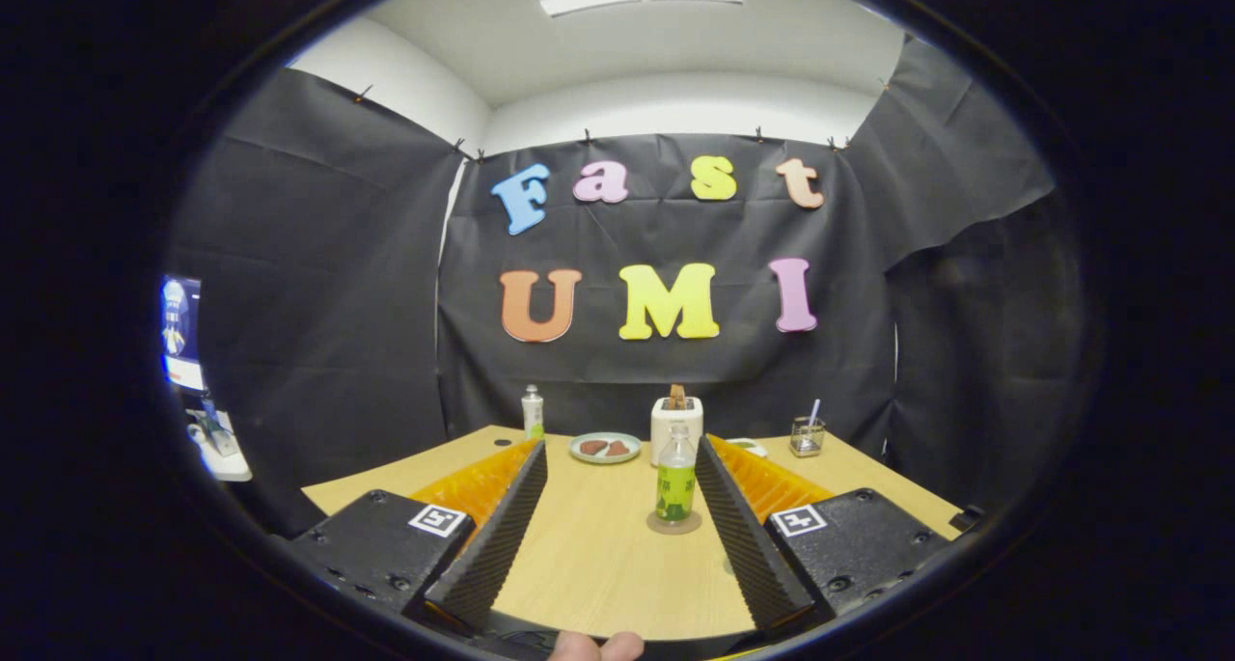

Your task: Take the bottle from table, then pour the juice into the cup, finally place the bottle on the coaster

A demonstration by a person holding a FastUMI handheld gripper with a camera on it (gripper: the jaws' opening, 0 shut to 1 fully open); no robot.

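A clear bottle [675,482] with a green label stands upright on a round coaster [673,523] on the wooden table [598,555]. It sits between the fingers of my gripper [620,444], close to the right finger and not touching it. The gripper is open, with a wide gap and nothing held. Beyond the right finger, near the table's back right, stands a small clear glass cup [807,436] with a thin stick in it. I cannot tell what the cup holds.
A white toaster [675,420] with bread in it stands right behind the bottle. A plate [605,447] with brown pieces lies just left of the toaster, and a white-and-green bottle [532,412] stands at the back left. A person's fingertips [598,647] show below the fingers.
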